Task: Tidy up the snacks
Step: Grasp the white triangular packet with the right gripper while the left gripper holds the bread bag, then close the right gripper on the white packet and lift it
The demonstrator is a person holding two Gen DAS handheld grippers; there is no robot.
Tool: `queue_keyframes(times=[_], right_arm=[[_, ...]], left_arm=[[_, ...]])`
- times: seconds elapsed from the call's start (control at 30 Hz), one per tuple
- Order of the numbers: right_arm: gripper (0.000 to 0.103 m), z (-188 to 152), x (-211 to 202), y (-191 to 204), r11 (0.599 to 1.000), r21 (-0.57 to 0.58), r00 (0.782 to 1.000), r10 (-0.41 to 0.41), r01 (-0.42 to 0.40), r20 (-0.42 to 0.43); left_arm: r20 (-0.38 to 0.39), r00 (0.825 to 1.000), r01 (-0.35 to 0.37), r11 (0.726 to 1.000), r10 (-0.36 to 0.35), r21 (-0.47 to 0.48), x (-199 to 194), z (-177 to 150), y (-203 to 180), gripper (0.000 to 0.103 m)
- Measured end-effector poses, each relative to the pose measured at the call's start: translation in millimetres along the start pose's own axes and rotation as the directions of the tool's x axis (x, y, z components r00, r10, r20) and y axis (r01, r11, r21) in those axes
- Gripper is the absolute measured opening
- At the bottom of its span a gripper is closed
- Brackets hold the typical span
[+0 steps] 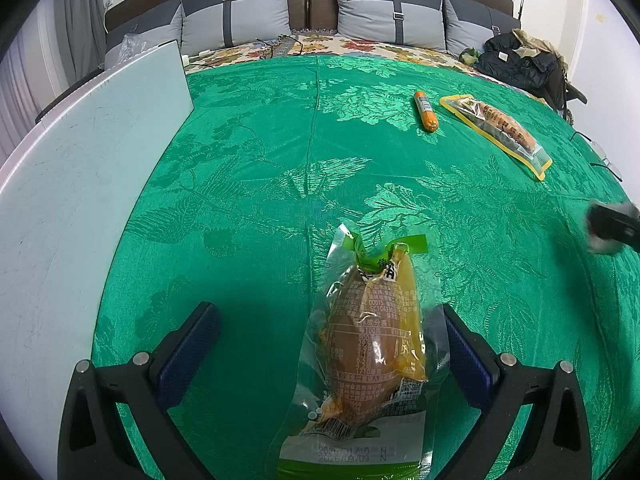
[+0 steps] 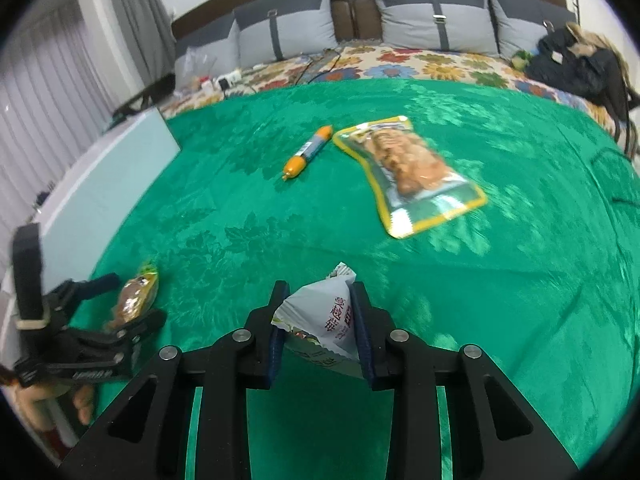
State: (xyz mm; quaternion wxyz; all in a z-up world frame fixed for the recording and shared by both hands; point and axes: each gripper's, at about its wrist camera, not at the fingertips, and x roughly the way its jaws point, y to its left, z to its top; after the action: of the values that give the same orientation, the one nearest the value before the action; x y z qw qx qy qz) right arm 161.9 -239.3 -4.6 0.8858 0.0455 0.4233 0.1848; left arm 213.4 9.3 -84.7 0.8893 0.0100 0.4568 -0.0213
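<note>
My right gripper (image 2: pixel 320 292) is shut on a small white snack packet (image 2: pixel 326 316) with red print, pinched between both blue pads above the green cloth. My left gripper (image 1: pixel 332 312) stands open around a clear vacuum pack holding a brown food piece (image 1: pixel 370 344), which lies flat on the cloth between the pads without being squeezed. The same pack (image 2: pixel 134 296) and the left gripper (image 2: pixel 136 300) show at the left of the right wrist view. An orange sausage stick (image 2: pixel 308 154) (image 1: pixel 426 111) and a yellow-edged snack pouch (image 2: pixel 408 172) (image 1: pixel 496 132) lie farther back.
A green patterned cloth (image 1: pixel 280 184) covers the bed. A pale board (image 1: pixel 80 184) stands along the left. Grey pillows (image 2: pixel 436 24) and a dark jacket (image 2: pixel 576 64) sit at the headboard end. A hand (image 2: pixel 48 400) holds the left tool. Cables (image 1: pixel 600 152) lie at the right.
</note>
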Motion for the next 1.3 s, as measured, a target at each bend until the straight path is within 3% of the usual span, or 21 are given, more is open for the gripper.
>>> queue_keyframes(times=[0.3, 0.4, 0.47, 0.53, 0.67, 0.83, 0.9, 1.3], right_arm=[[0.032, -36, -42, -53, 0.998, 0.064, 1.0, -0.002, 0.003, -0.002], [0.033, -58, -44, -62, 0.997, 0.048, 0.998, -0.063, 0.063, 0.01], [0.038, -65, -42, -65, 0.994, 0.049, 0.996, -0.095, 0.095, -0.002], [0.057, -66, -42, -69, 0.994, 0.077, 0.996, -0.084, 0.084, 0.007], [0.066, -66, -40, -67, 0.991, 0.052, 0.992, -0.122, 0.121, 0.012], [0.079, -69, -30, -47, 0.975, -0.061, 0.977, -0.214, 0.212, -0.02], [0.083, -70, -26, -40, 0.965, -0.103, 0.969, -0.246, 0.242, -0.029], [0.088, -71, -24, -40, 0.969, -0.096, 0.972, -0.233, 0.228, -0.035]], left_arm=[[0.0, 1.0, 0.0, 1.0, 0.0, 0.0, 0, 0, 0, 0.103], [0.0, 1.0, 0.0, 1.0, 0.0, 0.0, 0, 0, 0, 0.103], [0.0, 1.0, 0.0, 1.0, 0.0, 0.0, 0, 0, 0, 0.103], [0.0, 1.0, 0.0, 1.0, 0.0, 0.0, 0, 0, 0, 0.103], [0.0, 1.0, 0.0, 1.0, 0.0, 0.0, 0, 0, 0, 0.103], [0.0, 1.0, 0.0, 1.0, 0.0, -0.001, 0, 0, 0, 0.103], [0.0, 1.0, 0.0, 1.0, 0.0, -0.001, 0, 0, 0, 0.103], [0.0, 1.0, 0.0, 1.0, 0.0, -0.001, 0, 0, 0, 0.103]])
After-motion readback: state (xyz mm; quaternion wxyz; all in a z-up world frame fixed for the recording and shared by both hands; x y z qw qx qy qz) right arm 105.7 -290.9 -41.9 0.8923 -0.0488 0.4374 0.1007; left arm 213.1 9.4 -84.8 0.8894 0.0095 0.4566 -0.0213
